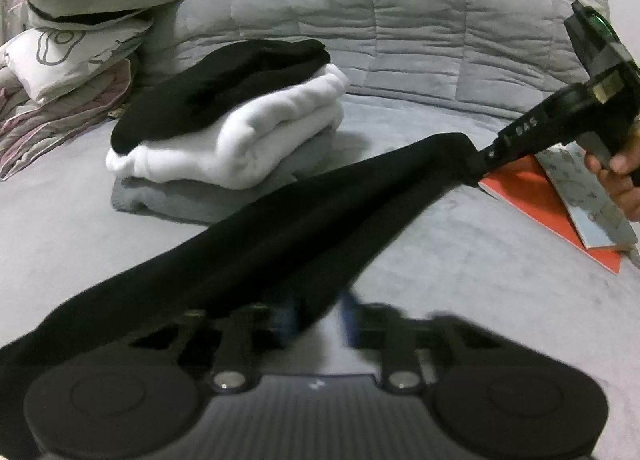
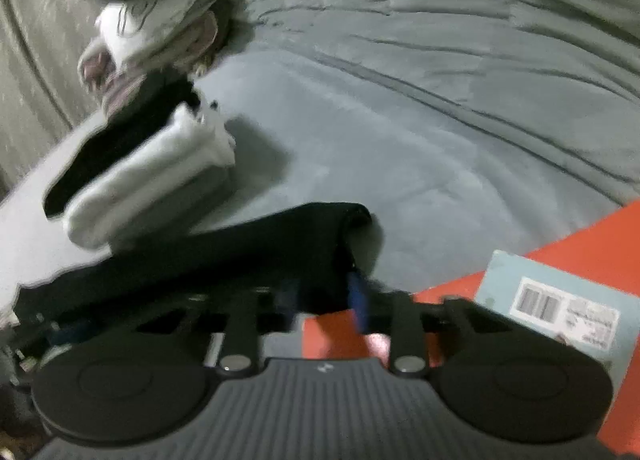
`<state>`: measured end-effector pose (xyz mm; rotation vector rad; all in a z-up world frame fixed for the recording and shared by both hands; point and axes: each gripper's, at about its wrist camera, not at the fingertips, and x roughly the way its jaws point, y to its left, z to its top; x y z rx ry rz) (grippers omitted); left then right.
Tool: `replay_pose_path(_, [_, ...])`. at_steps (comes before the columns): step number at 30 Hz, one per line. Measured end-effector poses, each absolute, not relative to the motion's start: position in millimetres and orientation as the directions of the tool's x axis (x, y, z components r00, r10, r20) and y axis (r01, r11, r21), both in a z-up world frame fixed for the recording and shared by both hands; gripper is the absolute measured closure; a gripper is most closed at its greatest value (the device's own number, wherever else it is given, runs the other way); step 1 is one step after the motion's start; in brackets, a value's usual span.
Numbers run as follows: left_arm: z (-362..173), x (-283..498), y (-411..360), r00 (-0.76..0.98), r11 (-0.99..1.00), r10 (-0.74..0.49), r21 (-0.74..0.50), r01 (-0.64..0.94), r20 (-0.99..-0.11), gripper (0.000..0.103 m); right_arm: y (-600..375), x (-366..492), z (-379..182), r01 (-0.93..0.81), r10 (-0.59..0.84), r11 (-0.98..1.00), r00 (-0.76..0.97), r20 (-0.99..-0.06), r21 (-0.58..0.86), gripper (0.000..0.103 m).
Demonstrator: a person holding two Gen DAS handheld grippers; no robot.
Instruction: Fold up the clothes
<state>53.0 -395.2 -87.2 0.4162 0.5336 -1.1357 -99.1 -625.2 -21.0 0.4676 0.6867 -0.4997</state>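
**Black garment stretched between both grippers over the bed**

Nearest, the left gripper (image 1: 318,316) is clamped on one end of a long black fabric garment (image 1: 304,220), its jaws nearly together around the cloth. The garment runs taut above the grey bed (image 1: 460,272) to the right gripper (image 1: 478,164), which pinches the other end, held by a hand (image 1: 620,180). Beside that hand lies an orange flat book (image 1: 532,200) with a pale blue printed booklet (image 1: 588,200) on top. Beyond the garment sits a folded stack (image 1: 228,140): grey at the bottom, white in the middle, black on top. Farthest left, mauve-and-white pillows (image 1: 80,32) are piled against the quilted grey blanket (image 1: 400,20).
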Motion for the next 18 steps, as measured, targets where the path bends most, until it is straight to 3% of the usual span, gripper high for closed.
replay_pose_path(1, [-85.5, 52.9, -396.6, 0.328, 0.377, -0.732, 0.045, 0.925, -0.597, 0.098, -623.4, -96.7, -23.0, 0.569, -0.285, 0.793, 0.662, -0.694, 0.217, 0.093])
replay_pose_path(4, [-73.9, 63.4, -386.2, 0.25, 0.379, -0.792, -0.127, 0.917, -0.557, 0.098, -621.0, -98.8, -15.5, 0.575, -0.323, 0.796, 0.669, -0.669, 0.19, 0.096])
replay_pose_path(7, [-74.2, 66.4, -380.8, 0.188, 0.355, -0.812, -0.212, 0.911, -0.552, 0.098, -619.5, -106.7, -0.3, 0.592, -0.389, 0.793, 0.673, -0.629, 0.143, 0.096])
replay_pose_path(9, [-86.5, 64.0, -387.1, 0.163, 0.345, -0.774, -0.191, 0.919, -0.612, 0.096, -622.2, -107.0, -0.3, 0.608, -0.402, 0.784, 0.652, -0.643, 0.125, 0.096])
replay_pose_path(11, [-91.0, 58.7, -385.3, 0.184, 0.347, -0.781, -0.169, 0.923, -0.597, 0.094, -624.1, -101.4, -8.7, 0.621, -0.404, 0.777, 0.615, -0.677, 0.099, 0.095])
replay_pose_path(12, [-89.7, 56.8, -384.6, 0.192, 0.357, -0.781, -0.173, 0.918, -0.595, 0.088, -623.9, -98.6, -11.9, 0.623, -0.403, 0.777, 0.602, -0.689, 0.09, 0.094])
replay_pose_path(15, [-80.6, 50.3, -376.3, 0.204, 0.374, -0.798, -0.2, 0.906, -0.568, 0.047, -619.0, -96.2, -9.6, 0.632, -0.425, 0.772, 0.592, -0.685, 0.067, 0.088])
replay_pose_path(16, [-77.3, 46.7, -371.4, 0.221, 0.382, -0.801, -0.191, 0.904, -0.557, 0.042, -616.5, -96.1, -6.5, 0.629, -0.43, 0.775, 0.597, -0.677, 0.062, 0.087])
replay_pose_path(17, [-74.1, 43.1, -366.6, 0.237, 0.39, -0.804, -0.182, 0.903, -0.546, 0.041, -613.2, -95.7, -3.9, 0.626, -0.434, 0.777, 0.603, -0.669, 0.06, 0.081])
replay_pose_path(18, [-71.5, 41.2, -360.0, 0.255, 0.405, -0.8, -0.174, 0.898, -0.543, 0.037, -609.7, -95.3, -1.3, 0.624, -0.438, 0.779, 0.608, -0.662, 0.058, 0.063])
